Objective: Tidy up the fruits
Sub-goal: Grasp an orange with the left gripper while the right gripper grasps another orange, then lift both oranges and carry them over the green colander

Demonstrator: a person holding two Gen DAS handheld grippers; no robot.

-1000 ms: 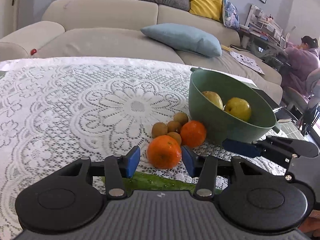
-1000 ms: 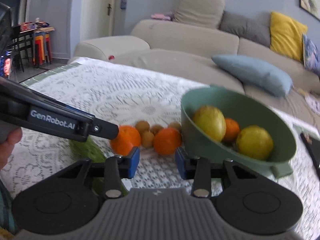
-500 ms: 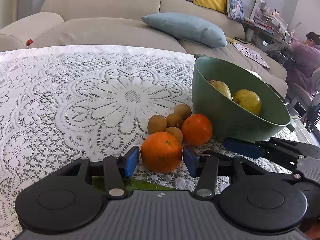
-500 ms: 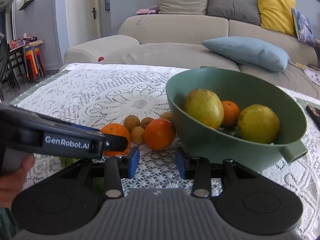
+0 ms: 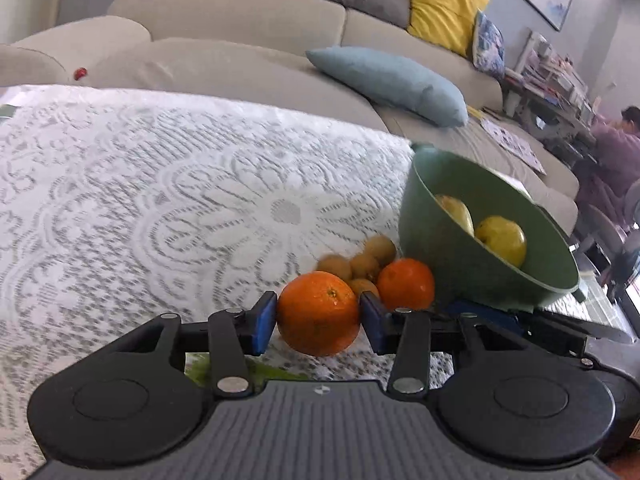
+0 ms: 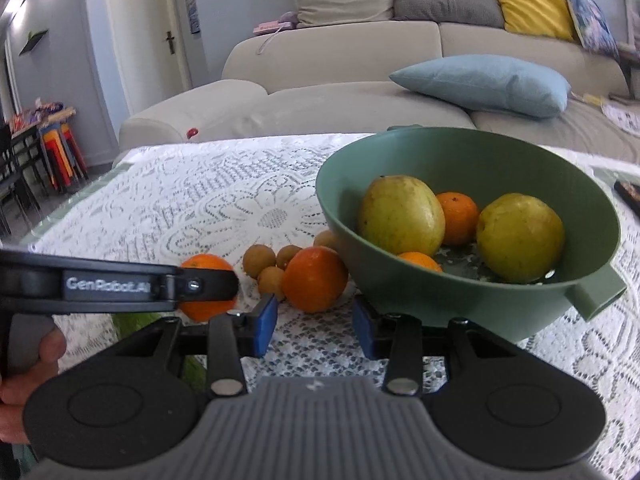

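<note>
Behind the table: beige sofa (image 5: 240,20) with a yellow cushion (image 5: 444,8) and a pale blue pillow (image 5: 392,80); far right, a person in purple (image 5: 616,152) seated at a cluttered desk.

Left wrist view. White lace tablecloth (image 5: 140,200) spread over the table. Left gripper (image 5: 319,316) with jaws just drawn closer, blue pads (image 5: 264,320) touching both flanks of the near orange (image 5: 319,312), clamped on it. Just behind, a second orange (image 5: 406,283) and a cluster of small brown kiwis (image 5: 360,260). Green bowl (image 5: 460,260) to the right, touching the second orange, with two yellow-green pears (image 5: 502,240) inside. Strip of something green (image 5: 260,370) under the gripper, too hidden to name. Right gripper's blue finger (image 5: 480,314) reached in low beside the bowl.

Right wrist view. Same lace cloth (image 6: 180,200), same sofa (image 6: 340,60). Right gripper (image 6: 314,328) with jaws just widened, standing apart, gripping nothing, only cloth between the pads, second orange (image 6: 315,278) just beyond them. Bowl (image 6: 520,312) close on the right, holding two pears (image 6: 400,214) and two oranges (image 6: 458,218). Left gripper's arm (image 6: 120,284) crossed in from the left over the held orange (image 6: 206,308), a hand (image 6: 28,368) on its grip. Kiwis (image 6: 260,258) between the two oranges.
</note>
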